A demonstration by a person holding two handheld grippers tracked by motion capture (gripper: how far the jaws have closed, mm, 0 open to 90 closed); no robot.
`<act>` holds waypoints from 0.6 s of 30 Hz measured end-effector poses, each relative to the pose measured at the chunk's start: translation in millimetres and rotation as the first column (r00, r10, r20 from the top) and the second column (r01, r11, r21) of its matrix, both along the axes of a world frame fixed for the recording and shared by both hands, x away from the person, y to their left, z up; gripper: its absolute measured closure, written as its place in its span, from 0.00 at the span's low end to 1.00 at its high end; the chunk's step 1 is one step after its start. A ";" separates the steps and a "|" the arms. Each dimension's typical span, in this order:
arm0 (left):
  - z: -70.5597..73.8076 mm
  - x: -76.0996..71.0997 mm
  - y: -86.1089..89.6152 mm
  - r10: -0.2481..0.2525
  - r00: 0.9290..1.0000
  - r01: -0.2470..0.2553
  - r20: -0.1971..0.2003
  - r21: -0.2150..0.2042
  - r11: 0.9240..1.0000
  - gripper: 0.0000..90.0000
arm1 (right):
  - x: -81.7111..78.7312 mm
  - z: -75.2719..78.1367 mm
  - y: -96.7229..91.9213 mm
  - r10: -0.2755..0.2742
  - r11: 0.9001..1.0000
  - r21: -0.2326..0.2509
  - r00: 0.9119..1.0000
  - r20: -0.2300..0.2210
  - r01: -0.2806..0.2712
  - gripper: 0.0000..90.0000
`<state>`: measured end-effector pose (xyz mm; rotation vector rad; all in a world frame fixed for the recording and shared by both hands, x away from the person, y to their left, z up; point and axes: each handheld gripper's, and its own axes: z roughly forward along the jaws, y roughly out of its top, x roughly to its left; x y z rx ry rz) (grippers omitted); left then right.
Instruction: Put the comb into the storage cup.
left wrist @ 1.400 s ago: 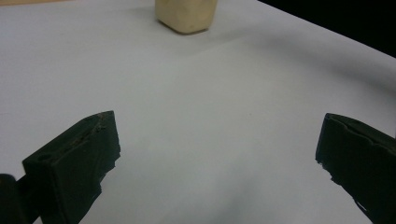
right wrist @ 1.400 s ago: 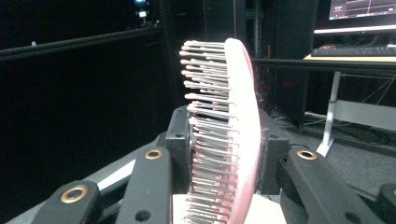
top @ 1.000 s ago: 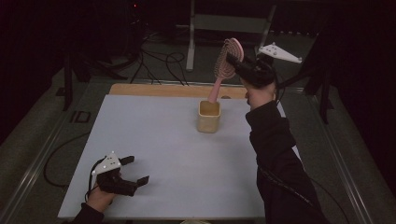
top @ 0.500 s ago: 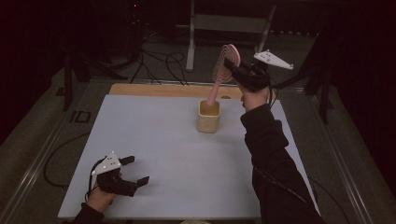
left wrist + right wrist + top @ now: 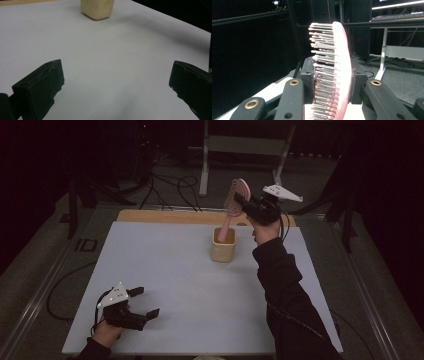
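Right gripper (image 5: 248, 204) clamps hairbrush (image 5: 234, 200), handle end hidden inside cup (image 5: 223, 251)

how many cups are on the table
1: a cream cup toward the table's far side, with the pink hairbrush handle reaching down into it. None seems hidden.

surface: pale grey-white table (image 5: 165, 270); bare wooden strip (image 5: 165, 216) along its far edge | on it: small cream-yellow cup (image 5: 223, 251) standing upright toward the far side, right of centre | below: grey floor (image 5: 45, 265) around the table
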<state>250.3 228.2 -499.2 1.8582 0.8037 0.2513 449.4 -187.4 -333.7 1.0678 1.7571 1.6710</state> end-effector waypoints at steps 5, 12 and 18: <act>0.1 0.1 0.4 0.001 1.000 -0.001 0.001 0.001 1.000 0.00 | 1.6 -10.1 0.8 -0.002 1.000 0.009 1.000 -0.006 0.002 0.73; 0.2 0.0 0.6 -0.002 1.000 0.002 0.002 -0.001 1.000 0.00 | 2.0 -22.1 2.7 -0.001 1.000 0.012 1.000 -0.018 0.002 0.73; -0.2 0.2 0.5 -0.002 1.000 0.002 0.002 -0.003 1.000 0.00 | 3.4 -34.3 3.0 -0.003 1.000 0.014 0.999 -0.037 0.004 0.73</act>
